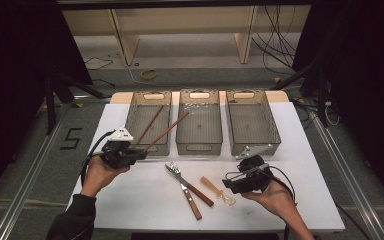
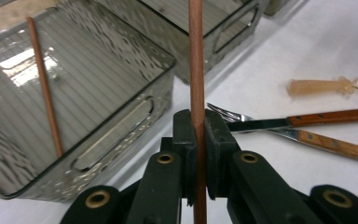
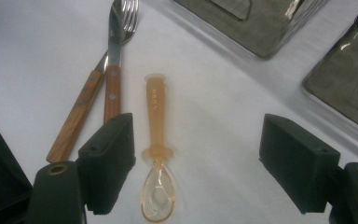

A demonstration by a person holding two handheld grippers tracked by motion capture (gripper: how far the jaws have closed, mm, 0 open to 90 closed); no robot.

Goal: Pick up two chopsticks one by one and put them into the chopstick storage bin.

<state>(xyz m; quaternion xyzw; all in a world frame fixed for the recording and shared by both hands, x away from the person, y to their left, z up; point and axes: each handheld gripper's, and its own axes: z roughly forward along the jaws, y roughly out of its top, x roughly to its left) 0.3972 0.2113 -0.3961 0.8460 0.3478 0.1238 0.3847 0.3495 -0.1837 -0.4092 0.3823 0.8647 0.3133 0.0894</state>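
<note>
While its lower end is cut off at the frame's bottom edge in the left gripper view, a chopstick [image 2: 196,70] stands clamped between the left gripper's [image 1: 141,152] jaws, slanting up over the rim of the left bin [image 1: 132,112] — a second chopstick [image 1: 151,123] lies inside. Held low at the table's right, the right gripper [image 3: 197,156] hovers with jaws wide apart over an orange spoon [image 3: 157,154] — beside it a fork [image 3: 116,60] and knife [image 3: 77,119], blade largely hidden.

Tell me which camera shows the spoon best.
The right gripper view: the whole spoon lies close between open jaws. The high view shows it small; the left gripper view catches its handle and part of the bowl.
</note>
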